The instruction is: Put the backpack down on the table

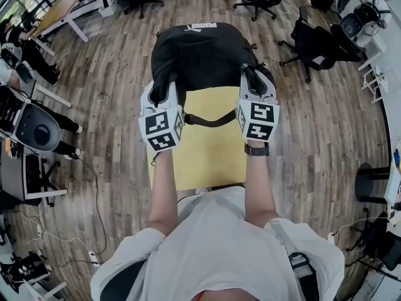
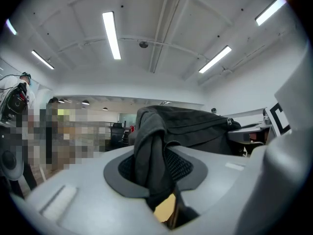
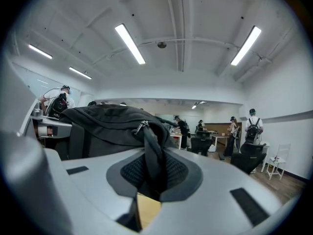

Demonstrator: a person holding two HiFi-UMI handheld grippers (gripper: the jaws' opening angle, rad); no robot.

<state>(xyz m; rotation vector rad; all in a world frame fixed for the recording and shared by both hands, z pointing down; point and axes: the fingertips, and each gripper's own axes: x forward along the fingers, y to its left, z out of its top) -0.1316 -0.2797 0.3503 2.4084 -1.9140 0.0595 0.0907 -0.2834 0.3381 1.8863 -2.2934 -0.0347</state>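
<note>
A black backpack [image 1: 203, 55] hangs between my two grippers over the far edge of a small yellow table [image 1: 207, 149]. My left gripper [image 1: 169, 86] is shut on a fold of its black fabric [image 2: 149, 146] at the backpack's left side. On the other side my right gripper [image 1: 250, 77] is shut on a black strap beside a zipper pull [image 3: 143, 127]. In both gripper views the fabric runs down between the dark pads [image 2: 183, 165], with the yellow tabletop showing below. A loose black strap [image 1: 210, 121] droops onto the table between the grippers.
Wooden floor surrounds the table. Black office chairs [image 1: 313, 42] stand at the far right and far centre. A long wooden desk [image 1: 59, 8] is at the far left, and equipment with cables [image 1: 31, 127] sits at the left. Several people stand in the room's background.
</note>
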